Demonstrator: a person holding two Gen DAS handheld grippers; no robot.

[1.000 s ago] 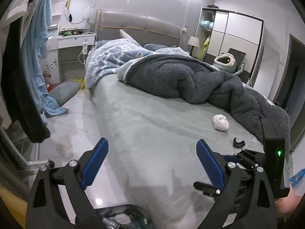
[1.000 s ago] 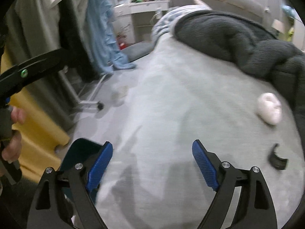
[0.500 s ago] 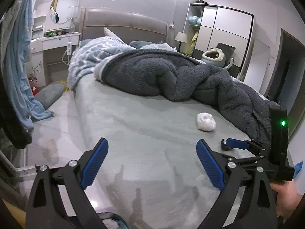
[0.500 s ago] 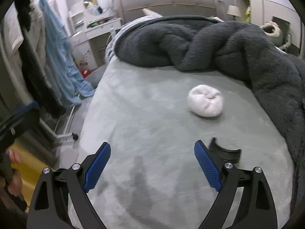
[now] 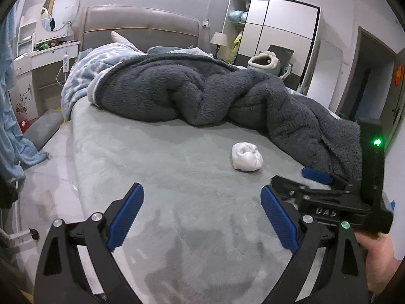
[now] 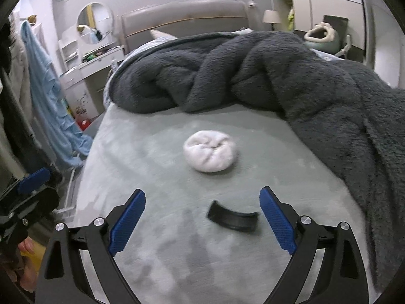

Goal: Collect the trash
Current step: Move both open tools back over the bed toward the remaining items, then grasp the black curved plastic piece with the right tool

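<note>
The right gripper (image 6: pixel 202 217) points down at the bed (image 6: pixel 157 167), and its jaws are opening with nothing pressed between the pads; this spread suits a reach onto small litter lying flat on a soft cover. 2 pieces of trash lie on the grey-green bed cover. The black curved scrap (image 6: pixel 231 219) lies on the cover in line with the gap of the right gripper, nearer its right-hand pad, not touched by either. The white crumpled wad (image 6: pixel 210 150) lies farther up the bed, apart from the scrap and just short of the dark grey blanket (image 6: pixel 316 81), which is heaped across the head half of the bed and leaves the foot half bare. Judged from this layout, the scrap is the nearer target and the wad the next one. The left gripper (image 5: pixel 202 217) hangs over the near edge of the bed with its jaws wide apart and empty; the wad (image 5: pixel 246 157) shows ahead of it. In the left wrist view, the right gripper (image 5: pixel 301 179) reaches in from the right. No bin or bag is visible, so the drop point cannot be stated.
</note>
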